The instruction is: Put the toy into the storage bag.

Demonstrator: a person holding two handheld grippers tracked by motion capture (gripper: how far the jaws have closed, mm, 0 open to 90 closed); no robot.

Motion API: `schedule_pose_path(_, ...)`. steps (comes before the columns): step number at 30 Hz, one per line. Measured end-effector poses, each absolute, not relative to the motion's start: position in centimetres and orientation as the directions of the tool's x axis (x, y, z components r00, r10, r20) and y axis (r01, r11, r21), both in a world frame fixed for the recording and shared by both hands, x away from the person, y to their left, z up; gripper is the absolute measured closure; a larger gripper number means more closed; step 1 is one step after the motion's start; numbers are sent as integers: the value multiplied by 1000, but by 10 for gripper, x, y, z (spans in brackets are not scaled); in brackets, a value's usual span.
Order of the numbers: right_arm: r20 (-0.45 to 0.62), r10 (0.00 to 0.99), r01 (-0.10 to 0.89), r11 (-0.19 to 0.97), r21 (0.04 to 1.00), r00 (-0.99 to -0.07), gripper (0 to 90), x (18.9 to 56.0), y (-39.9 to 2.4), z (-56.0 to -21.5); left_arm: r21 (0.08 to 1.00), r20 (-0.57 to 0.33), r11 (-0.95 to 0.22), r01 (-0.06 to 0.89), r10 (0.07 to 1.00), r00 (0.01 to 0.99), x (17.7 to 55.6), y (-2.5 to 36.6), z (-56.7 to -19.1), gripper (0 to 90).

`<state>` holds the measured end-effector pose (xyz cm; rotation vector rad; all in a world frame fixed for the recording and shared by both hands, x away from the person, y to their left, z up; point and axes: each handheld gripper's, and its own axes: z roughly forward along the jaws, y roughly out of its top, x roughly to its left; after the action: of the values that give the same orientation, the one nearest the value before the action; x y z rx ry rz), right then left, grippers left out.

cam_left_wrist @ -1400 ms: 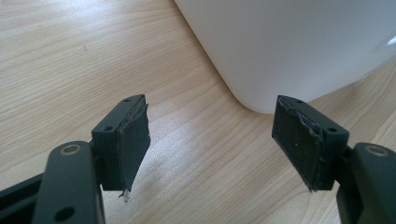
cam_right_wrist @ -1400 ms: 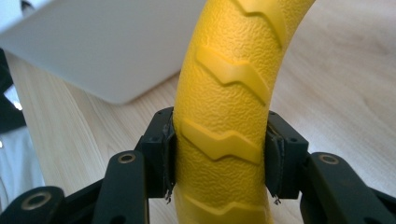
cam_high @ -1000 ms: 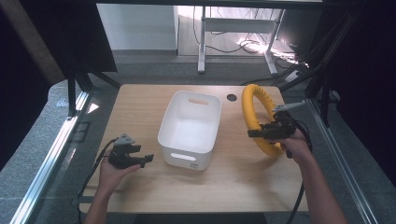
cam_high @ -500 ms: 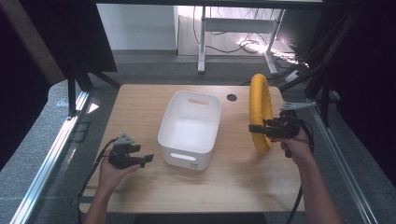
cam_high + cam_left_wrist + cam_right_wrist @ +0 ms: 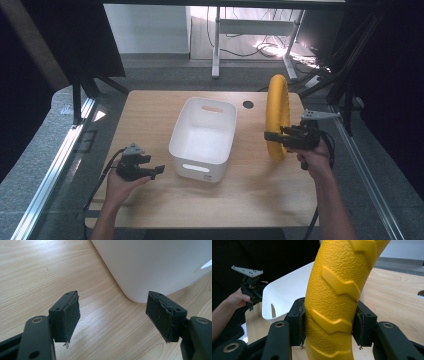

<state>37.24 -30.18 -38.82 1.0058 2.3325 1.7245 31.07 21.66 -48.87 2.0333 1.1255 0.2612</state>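
Observation:
A large yellow ring (image 5: pixel 277 116) with raised tread marks stands on edge at the table's right side, right of a white bin (image 5: pixel 204 137). My right gripper (image 5: pixel 272 136) is shut on the ring's lower part, and in the right gripper view both pads press the yellow ring (image 5: pixel 334 302) from either side. At the front left my left gripper (image 5: pixel 159 170) rests low over the table, open, pointing at the bin's near left corner. Nothing lies between its pads (image 5: pixel 71 315) in the left gripper view; the white bin (image 5: pixel 155 265) curves just beyond them.
The wooden table (image 5: pixel 150 112) has a round cable hole (image 5: pixel 248 104) behind the bin. Metal frame rails run along both sides, and a desk leg with cables stands on the floor beyond the far edge. The left hand and its gripper (image 5: pixel 249 287) appear past the bin in the right gripper view.
The right gripper has lifted the yellow ring and turned it from facing the camera to standing edge-on. The left gripper has stayed where it was.

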Motion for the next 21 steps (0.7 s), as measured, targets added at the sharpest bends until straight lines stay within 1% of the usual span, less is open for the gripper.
schedule_pose_path(7, 298, 551, 428, 121, 896, -780, 517, 365, -296, -389, 717, -179, -305, 627, 789, 588, 311, 217, -489, 275)
schedule_pose_path(15, 274, 587, 379, 61, 924, -762, 515, 351, -280, -392, 719, -182, -300, 627, 789, 587, 312, 215, -489, 275)
schedule_pose_path(18, 247, 611, 333, 30, 942, -752, 516, 342, -267, -389, 718, -181, -303, 627, 788, 588, 312, 215, -489, 275)
schedule_pose_path(21, 233, 622, 314, 22, 949, -747, 515, 338, -260, -387, 718, -181, -303, 627, 788, 589, 312, 215, -489, 275)
